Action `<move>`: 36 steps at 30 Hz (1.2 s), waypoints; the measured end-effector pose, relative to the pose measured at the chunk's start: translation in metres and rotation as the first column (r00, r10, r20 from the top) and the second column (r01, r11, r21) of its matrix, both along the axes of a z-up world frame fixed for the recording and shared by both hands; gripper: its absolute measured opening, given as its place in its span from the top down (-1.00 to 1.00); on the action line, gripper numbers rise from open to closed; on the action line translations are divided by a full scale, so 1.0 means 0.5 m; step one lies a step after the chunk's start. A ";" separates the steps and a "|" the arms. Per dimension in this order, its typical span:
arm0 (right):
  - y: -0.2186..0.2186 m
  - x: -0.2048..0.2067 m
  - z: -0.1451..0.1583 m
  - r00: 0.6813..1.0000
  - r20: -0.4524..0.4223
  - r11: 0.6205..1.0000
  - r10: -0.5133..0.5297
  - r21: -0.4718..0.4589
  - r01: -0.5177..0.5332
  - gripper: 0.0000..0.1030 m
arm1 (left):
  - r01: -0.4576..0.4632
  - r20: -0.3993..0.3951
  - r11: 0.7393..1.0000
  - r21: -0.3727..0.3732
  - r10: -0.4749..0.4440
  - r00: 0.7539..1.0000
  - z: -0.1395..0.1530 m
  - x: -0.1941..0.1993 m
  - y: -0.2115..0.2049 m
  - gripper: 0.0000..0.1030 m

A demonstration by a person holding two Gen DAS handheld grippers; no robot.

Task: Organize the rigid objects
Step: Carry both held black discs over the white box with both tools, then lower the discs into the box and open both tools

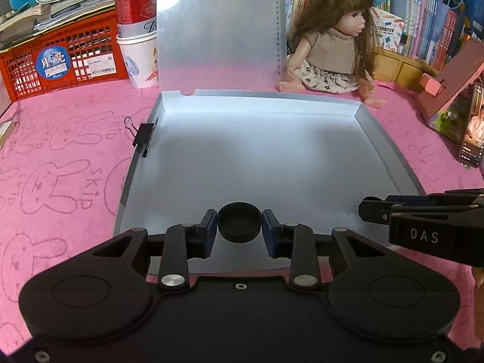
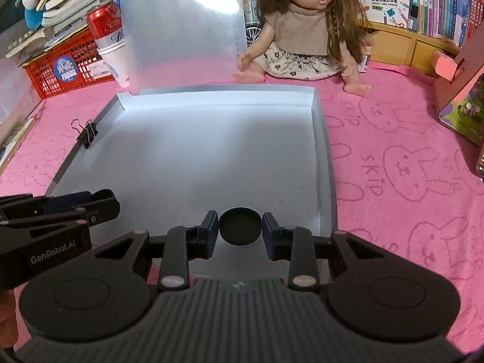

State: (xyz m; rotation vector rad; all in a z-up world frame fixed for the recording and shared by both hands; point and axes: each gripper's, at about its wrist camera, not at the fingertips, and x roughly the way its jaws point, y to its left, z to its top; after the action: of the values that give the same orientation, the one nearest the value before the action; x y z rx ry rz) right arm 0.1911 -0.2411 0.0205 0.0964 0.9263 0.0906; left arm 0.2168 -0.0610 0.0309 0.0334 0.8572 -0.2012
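Left to right. Binder clip (image 1: 144,139) sits clamped on the left rim of the grey tray (image 1: 390,148), apart from everything else.

Left gripper (image 1: 240,227): jaws narrow, pads pressing a round black cap (image 1: 240,226), hollow side tilted up toward the camera. It hangs over the tray's near edge.

Right gripper (image 2: 240,227): same narrow hold on a 2nd black cap (image 2: 240,226), this one showing a flatter closed face, also above the near edge.

Step in hand, as I read it: carrying 2 caps in for placement. Next move calls for lowering each to the tray floor, spaced apart, then opening.

Caps are discs; no long axis. Each round face is tipped toward its camera.
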 end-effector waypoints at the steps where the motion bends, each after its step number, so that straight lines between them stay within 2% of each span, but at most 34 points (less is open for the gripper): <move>1: 0.002 0.000 -0.002 1.000 -0.001 1.000 0.002 -0.005 -0.002 0.29 | 0.001 -0.001 1.000 0.002 -0.001 1.000 -0.002 0.000 -0.001 0.41; 11: 0.008 0.005 -0.017 1.000 -0.015 1.000 0.009 -0.022 -0.009 0.29 | 0.003 -0.021 1.000 0.015 -0.003 1.000 -0.027 0.002 -0.004 0.40; 20: 0.015 0.003 -0.019 1.000 -0.005 0.999 0.018 -0.045 -0.018 0.29 | 0.014 -0.004 0.999 0.039 -0.014 1.000 -0.033 -0.003 -0.011 0.40; 25: 0.018 0.001 -0.019 1.000 -0.001 0.999 0.018 -0.051 -0.018 0.21 | 0.018 0.002 0.999 0.043 -0.019 1.000 -0.032 -0.004 -0.013 0.39; 27: 0.017 0.002 -0.019 1.000 0.001 0.999 0.016 -0.052 -0.016 0.21 | 0.019 0.002 0.999 0.042 -0.019 1.000 -0.031 -0.005 -0.012 0.34; 30: 0.017 0.001 -0.017 1.000 0.010 0.999 0.008 -0.054 -0.008 -0.02 | 0.014 0.002 0.999 0.033 -0.014 1.000 -0.026 -0.007 -0.007 0.19; 33: 0.019 -0.006 -0.011 0.999 0.035 0.998 0.011 -0.070 -0.008 -0.09 | 0.014 0.011 0.999 0.030 -0.014 1.000 -0.020 -0.011 -0.002 0.06; 35: 0.023 -0.012 -0.003 0.998 0.059 0.996 0.020 -0.086 -0.015 -0.19 | 0.013 0.021 0.999 0.033 -0.014 1.000 -0.016 -0.016 0.001 -0.14; 36: 0.024 -0.015 0.000 0.997 0.069 0.996 0.023 -0.091 -0.017 -0.23 | 0.012 0.025 0.999 0.034 -0.013 1.000 -0.013 -0.020 0.002 -0.18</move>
State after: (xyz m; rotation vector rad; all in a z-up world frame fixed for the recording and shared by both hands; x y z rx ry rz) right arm 0.1835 -0.2290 0.0206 0.0003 0.8602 0.0704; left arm 0.2070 -0.0599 0.0243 0.0723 0.8352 -0.1974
